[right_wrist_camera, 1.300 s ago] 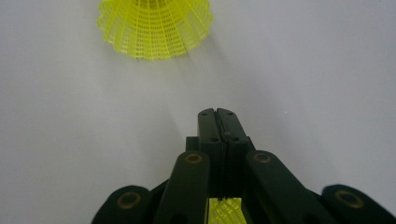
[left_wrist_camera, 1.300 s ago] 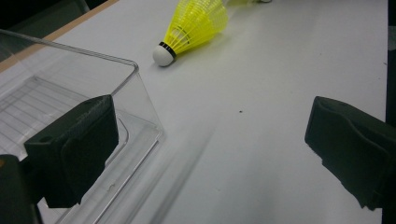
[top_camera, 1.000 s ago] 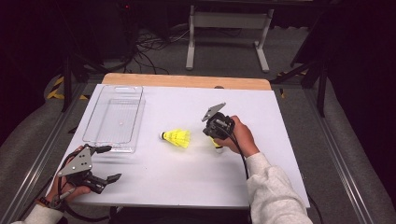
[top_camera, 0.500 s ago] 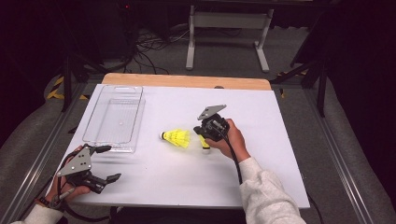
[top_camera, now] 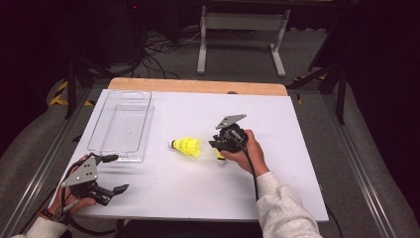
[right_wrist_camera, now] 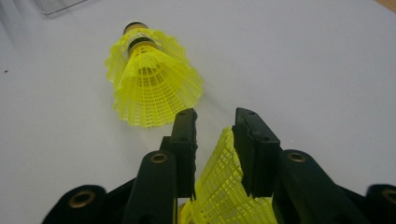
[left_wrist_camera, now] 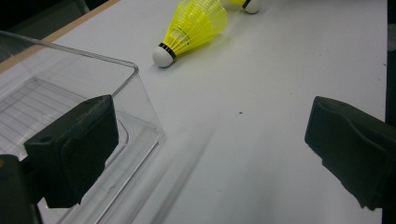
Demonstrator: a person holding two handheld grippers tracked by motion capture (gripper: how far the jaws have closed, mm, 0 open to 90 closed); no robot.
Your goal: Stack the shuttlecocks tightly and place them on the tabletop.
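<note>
A yellow shuttlecock [top_camera: 186, 146] [right_wrist_camera: 152, 88] [left_wrist_camera: 191, 25] lies on its side mid-table, white cork toward the tray. My right gripper [top_camera: 214, 145] [right_wrist_camera: 215, 126] sits just right of it, low over the table, with its jaws nearly together on the mesh skirt of a second yellow shuttlecock [right_wrist_camera: 224, 186] whose cork [top_camera: 221, 161] pokes out below the hand. My left gripper [top_camera: 119, 172] [left_wrist_camera: 210, 154] stands wide open at the front left, holding nothing, beside the near corner of the clear plastic tray [top_camera: 99, 148] [left_wrist_camera: 135, 70].
The clear tray holds nothing and runs along the table's left side. A white sheet [top_camera: 277, 124] covers the table, with a wooden edge [top_camera: 198, 85] at the back. Cables and a metal stand lie on the floor beyond.
My right gripper has shifted slightly left toward the lying shuttlecock, carrying the second shuttlecock with it. The left gripper has stayed put.
</note>
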